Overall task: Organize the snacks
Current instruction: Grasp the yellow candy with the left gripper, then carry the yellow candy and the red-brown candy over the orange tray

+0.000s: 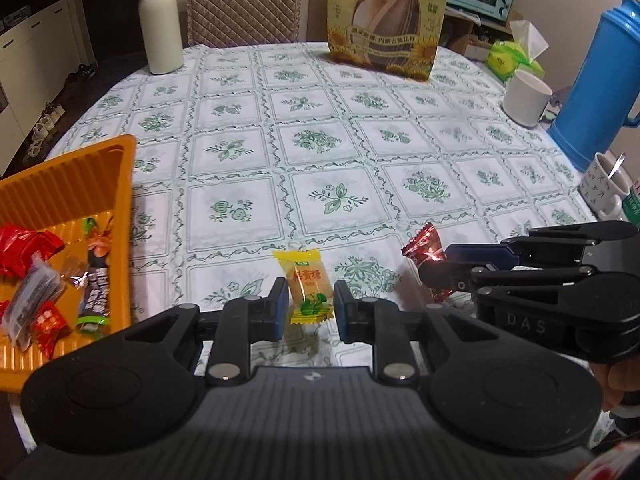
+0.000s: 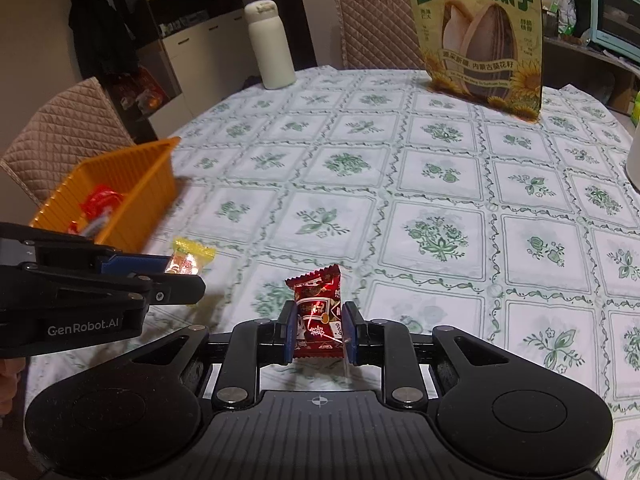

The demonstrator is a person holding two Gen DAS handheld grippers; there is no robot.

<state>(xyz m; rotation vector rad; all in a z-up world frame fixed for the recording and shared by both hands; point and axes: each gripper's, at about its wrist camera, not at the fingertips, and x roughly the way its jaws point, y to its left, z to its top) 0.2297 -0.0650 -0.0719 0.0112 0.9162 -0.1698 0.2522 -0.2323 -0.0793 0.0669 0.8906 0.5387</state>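
A yellow wrapped candy (image 1: 306, 280) hangs between the blue pads of my left gripper (image 1: 311, 300), which is shut on it just above the tablecloth. A red wrapped candy (image 2: 316, 288) is pinched the same way in my right gripper (image 2: 319, 314). Each wrist view shows the other hand: the right gripper (image 1: 436, 264) holds the red candy (image 1: 424, 240) at the right, and the left gripper (image 2: 184, 272) holds the yellow candy (image 2: 196, 252) at the left. An orange ribbed tray (image 1: 80, 168) with several wrapped snacks sits left of both grippers; it also appears in the right wrist view (image 2: 132, 176).
A big sunflower-seed bag (image 1: 388, 20) stands at the table's far side, a white bottle (image 1: 158, 24) at far left. A blue jug (image 1: 596, 80), a white cup (image 1: 526, 96) and a patterned mug (image 1: 604, 188) line the right edge. Quilted chairs (image 2: 60, 132) ring the table.
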